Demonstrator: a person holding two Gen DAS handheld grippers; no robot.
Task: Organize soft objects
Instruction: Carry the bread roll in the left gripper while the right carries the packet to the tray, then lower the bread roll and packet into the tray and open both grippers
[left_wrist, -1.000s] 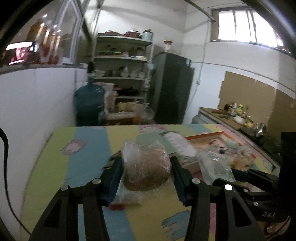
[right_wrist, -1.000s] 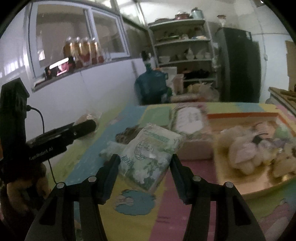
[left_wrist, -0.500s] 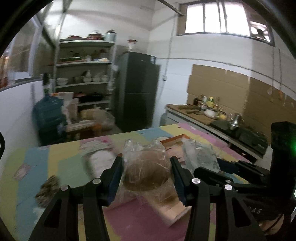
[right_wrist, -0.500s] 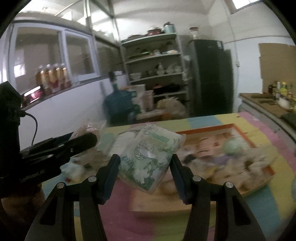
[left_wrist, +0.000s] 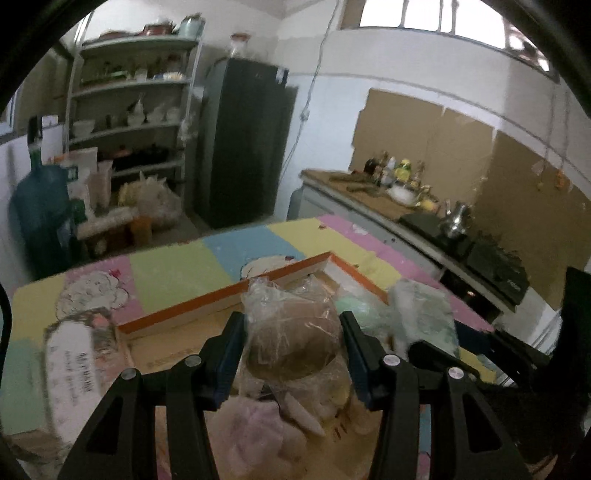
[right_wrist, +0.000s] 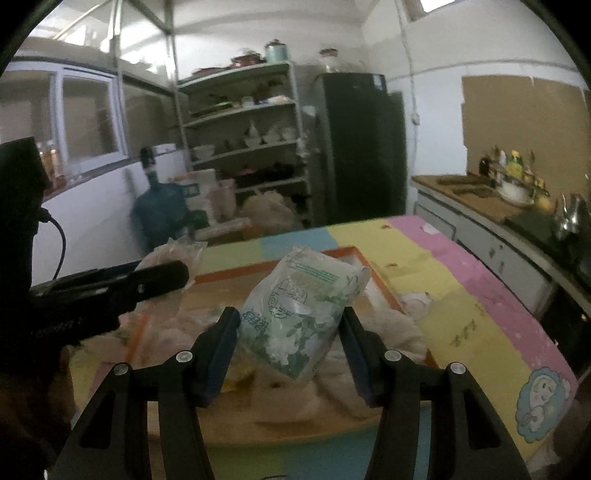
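Observation:
My left gripper (left_wrist: 291, 325) is shut on a brown bun in a clear plastic bag (left_wrist: 291, 332) and holds it above the orange-rimmed cardboard tray (left_wrist: 221, 299). My right gripper (right_wrist: 288, 325) is shut on a green-and-white tissue pack (right_wrist: 299, 317) above the same tray (right_wrist: 354, 254). The tray holds several soft items, pale and pink (left_wrist: 255, 432). The right gripper and its pack show at the right of the left wrist view (left_wrist: 424, 325). The left gripper shows as a dark bar at the left of the right wrist view (right_wrist: 110, 288).
The table has a pastel patchwork mat (right_wrist: 461, 295). A white printed packet (left_wrist: 81, 365) lies left of the tray. Behind stand a shelf rack (left_wrist: 129, 110), a dark fridge (left_wrist: 240, 147), a blue water jug (left_wrist: 40, 206) and a counter with bottles (left_wrist: 388, 192).
Both grippers have swung right from the mat over to the tray, each keeping its item. The tray now lies directly beneath them.

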